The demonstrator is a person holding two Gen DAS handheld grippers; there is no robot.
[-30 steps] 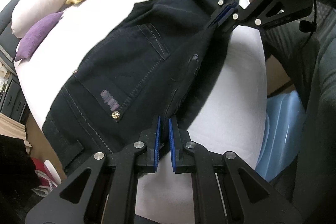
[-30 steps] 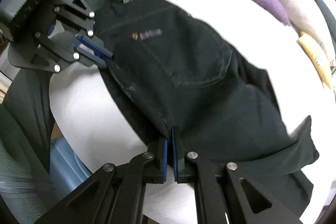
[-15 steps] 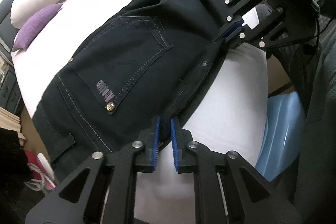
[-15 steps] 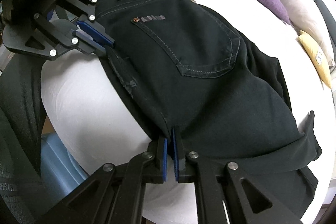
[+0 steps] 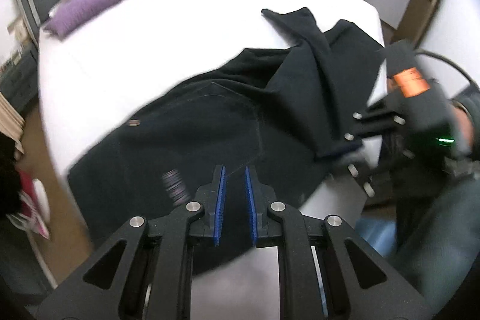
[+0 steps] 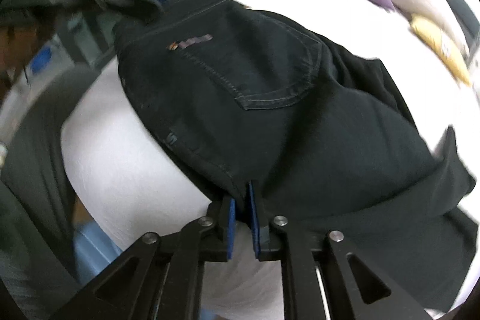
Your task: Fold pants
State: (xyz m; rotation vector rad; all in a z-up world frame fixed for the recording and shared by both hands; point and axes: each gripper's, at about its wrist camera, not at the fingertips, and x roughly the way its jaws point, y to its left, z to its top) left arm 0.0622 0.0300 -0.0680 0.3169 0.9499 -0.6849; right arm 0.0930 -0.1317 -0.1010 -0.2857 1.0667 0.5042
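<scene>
Jaws, right gripper (image 6: 241, 206): narrow and opening. The seam edge of the pants (image 6: 270, 98) sits between the tips, but the pads no longer appear to clamp it.
Jaws, left gripper (image 5: 235, 185): almost closed, a slim gap only. Dark cloth fills that gap, and the right wrist view shows the tips at the waistband corner, so judged gripping it; blur prevents certainty.
Bed (image 5: 150, 50): white and rounded at the near edge. Pants lie across that corner, waist toward the person and legs running away.
Risk, overhang: the waist end sits at the mattress edge. If both grips let go here, the weight could drag the cloth off the side.
Risk, uneven release: one end freed while the other is held would skew the fold line and wrinkle the seat.
Leg ends (image 5: 315, 74): crossed and rumpled, not aligned. Folding over them as they lie would trap creases.
Back pocket (image 6: 264, 65): faces up and lies flat. A snagged pad on lift-off could pull it askew.
</scene>
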